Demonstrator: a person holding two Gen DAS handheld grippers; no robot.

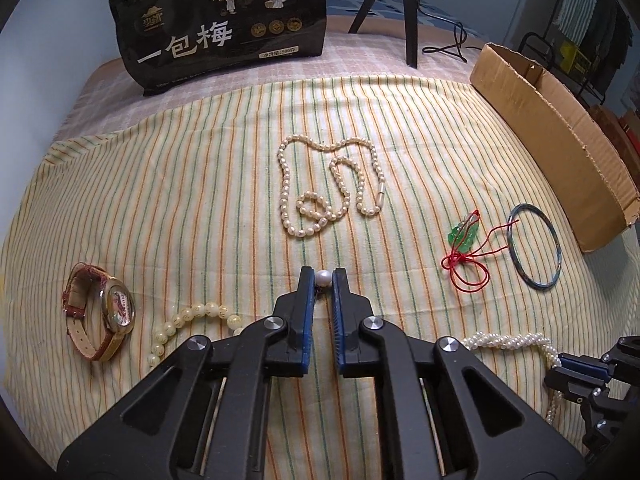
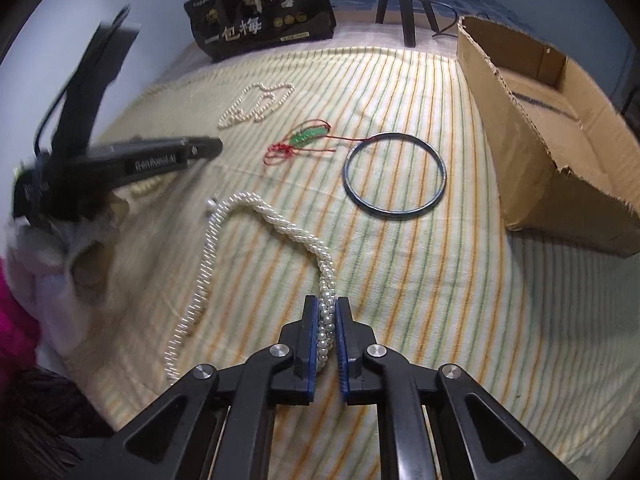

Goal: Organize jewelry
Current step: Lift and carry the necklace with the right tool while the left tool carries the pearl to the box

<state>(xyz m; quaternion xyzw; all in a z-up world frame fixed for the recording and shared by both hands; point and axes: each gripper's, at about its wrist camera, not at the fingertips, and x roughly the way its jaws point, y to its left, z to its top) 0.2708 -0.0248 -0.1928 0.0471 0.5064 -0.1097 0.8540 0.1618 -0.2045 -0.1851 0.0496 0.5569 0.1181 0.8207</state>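
Left hand-held gripper (image 1: 324, 278): narrowed onto a single round white pearl (image 1: 323, 278) pinched at the very fingertips, at the centre of the left wrist view; whether that pearl belongs to the twisted rope cannot be told.
Right hand-held gripper (image 2: 328, 316): closed on the twisted white multi-strand pearl rope (image 2: 280, 228), gripped between the blue pads at the lower centre of the right wrist view; the rest of the rope loops away over the cloth toward centre left.
Surface: yellow cloth with green and orange stripes (image 1: 160, 184), spread over what looks like a desk.
Box: torn brown cardboard box (image 2: 560, 120), upper right of the right wrist view; the interior that shows looks empty, apart from a dark line on its floor that I cannot identify.
Still lying out: cream single-strand pearl necklace (image 1: 328, 184), centre; green jade pendant on red cord (image 1: 464, 236) and thin dark blue bangle (image 1: 534, 252), right; wristwatch with reddish-brown strap (image 1: 100, 316) and pale yellow bead bracelet (image 1: 192, 320), lower left.
Progress: early, by my judgement; nothing appears sorted into the box, and every piece remains to be placed.
Writing: black stand-up pouch with gold tree print (image 1: 224, 20), top of frame, reads "一包梅"; smaller text is too fine to read. The left gripper's side, seen in the right wrist view, carries a blurred mark, seemingly "GenRobot.AI".
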